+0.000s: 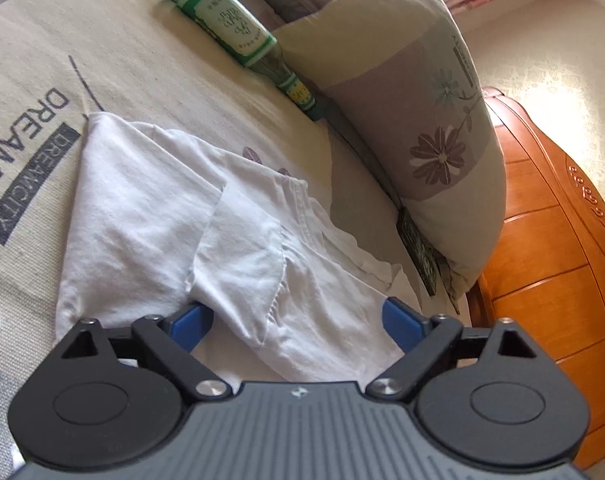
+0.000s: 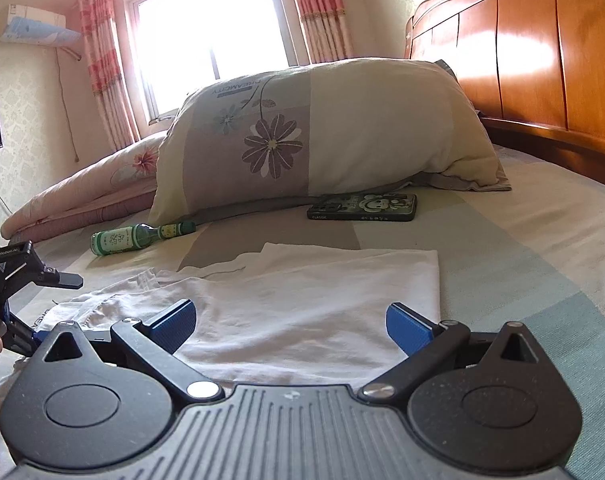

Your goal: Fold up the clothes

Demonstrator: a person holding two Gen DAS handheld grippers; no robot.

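The white cotton T-shirt point(image 2: 302, 300) lies flat on the pale printed bed sheet point(image 1: 142, 60), directly in front of both tongs, and it looks partly folded — one short sleeve point(image 1: 238, 252) is already turned in over the body, while the far side makes a straight, neat edge. I judge that the remaining folds, bringing the shirt into a small packet, are not yet done. The left gripper point(image 1: 298, 320) is low over the near hem with its blue jaws apart; cloth lies between them, yet I cannot see the pads pressing on it, so I think nothing is held. The right gripper point(image 2: 290, 324) hangs above the shirt with its jaws wide and empty. Beyond the tongs lie a green glass bottle point(image 1: 238, 36) on its side and a big flower-patterned pillow point(image 2: 322, 132). The left wrist view shows the turned-in sleeve and the collar clearly, which the right view shows only faintly. The right view alone shows the whole dark phone case with a cartoon print point(image 2: 362, 206) near the pillow, the window, and the left gripper from outside — with a fingertip of the person at its handle.
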